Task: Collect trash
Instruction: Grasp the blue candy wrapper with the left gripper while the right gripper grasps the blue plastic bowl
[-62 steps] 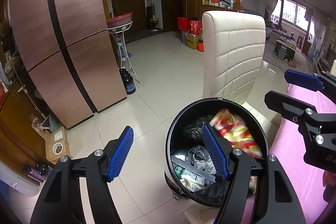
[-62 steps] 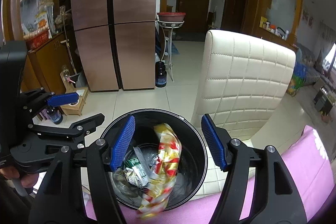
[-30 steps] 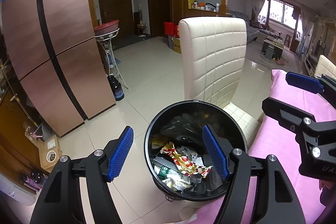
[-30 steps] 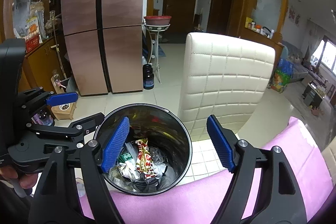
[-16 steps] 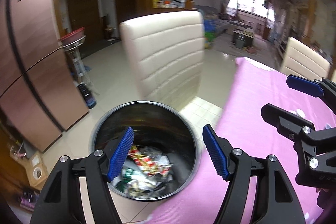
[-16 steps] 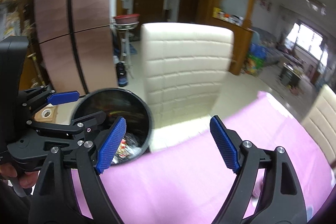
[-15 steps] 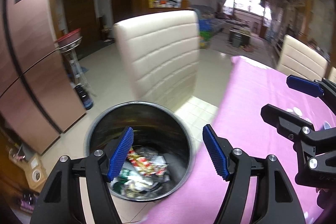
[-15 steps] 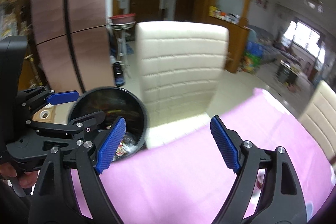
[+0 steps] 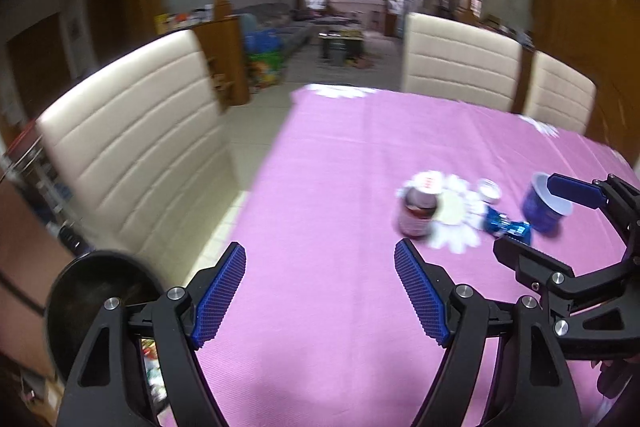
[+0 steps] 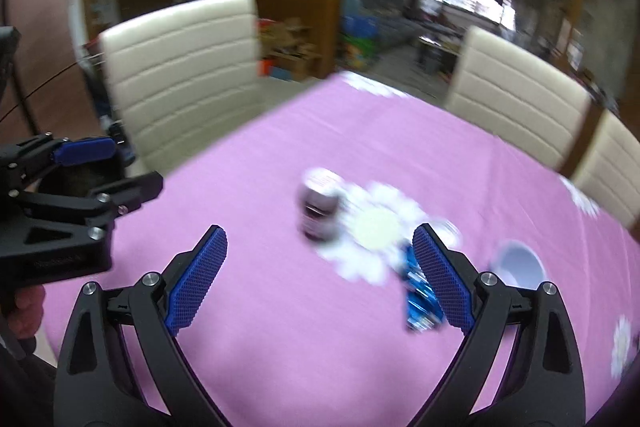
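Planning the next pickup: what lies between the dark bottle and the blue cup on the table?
In the left wrist view, a small white cap and a crumpled blue wrapper lie between the dark bottle and the blue cup.

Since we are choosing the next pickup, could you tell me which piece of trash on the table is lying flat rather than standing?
The crumpled blue wrapper lies flat on the pink tablecloth; the small bottle and blue cup both stand upright.

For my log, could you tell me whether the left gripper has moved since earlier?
Yes: the left gripper swung right, from above the trash bin to over the pink table.
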`<state>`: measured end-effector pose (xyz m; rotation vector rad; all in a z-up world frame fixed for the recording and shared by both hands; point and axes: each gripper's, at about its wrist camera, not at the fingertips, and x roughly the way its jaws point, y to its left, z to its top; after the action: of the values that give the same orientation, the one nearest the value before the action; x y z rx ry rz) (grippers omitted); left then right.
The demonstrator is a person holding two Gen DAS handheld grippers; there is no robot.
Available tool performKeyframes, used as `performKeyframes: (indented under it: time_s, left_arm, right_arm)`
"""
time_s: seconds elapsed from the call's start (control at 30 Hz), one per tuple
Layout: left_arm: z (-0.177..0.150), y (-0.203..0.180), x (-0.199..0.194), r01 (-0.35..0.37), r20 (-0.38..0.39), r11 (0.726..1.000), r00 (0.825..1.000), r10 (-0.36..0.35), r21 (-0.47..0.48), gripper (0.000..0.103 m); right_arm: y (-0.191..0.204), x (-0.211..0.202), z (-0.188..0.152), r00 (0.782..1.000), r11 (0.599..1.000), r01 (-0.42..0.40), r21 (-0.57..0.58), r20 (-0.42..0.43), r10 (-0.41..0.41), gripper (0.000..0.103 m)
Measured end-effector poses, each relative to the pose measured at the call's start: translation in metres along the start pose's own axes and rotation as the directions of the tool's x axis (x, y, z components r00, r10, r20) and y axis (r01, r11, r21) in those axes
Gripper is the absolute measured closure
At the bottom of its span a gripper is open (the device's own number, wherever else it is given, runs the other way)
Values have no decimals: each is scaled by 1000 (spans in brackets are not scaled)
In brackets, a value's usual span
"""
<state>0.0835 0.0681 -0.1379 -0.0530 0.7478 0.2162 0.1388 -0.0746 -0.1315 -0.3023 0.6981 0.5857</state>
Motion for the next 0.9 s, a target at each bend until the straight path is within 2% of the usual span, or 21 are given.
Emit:
performKeyframes:
  time_s: [0.3, 0.53, 0.7, 0.9]
  left_arm:
    - [13, -70, 35, 119, -46, 985, 992, -114, 127, 28]
    - [14, -130, 64, 207, -95, 954, 977, -190, 217, 28]
    - [17, -158, 84, 241, -128, 941, 968, -215, 239, 28]
    - [29, -169, 113, 240, -164, 948, 964, -207, 210, 28]
  right_arm:
    - [-85, 2, -42, 986, 970, 158, 183, -82, -146, 10]
    - [-127, 7, -63, 969, 944, 237, 230, -120, -214, 10]
    - [-146, 15, -70, 964, 943, 252, 217, -138, -226, 10]
    - [-168, 36, -68, 972, 952, 221, 213, -131, -196, 10]
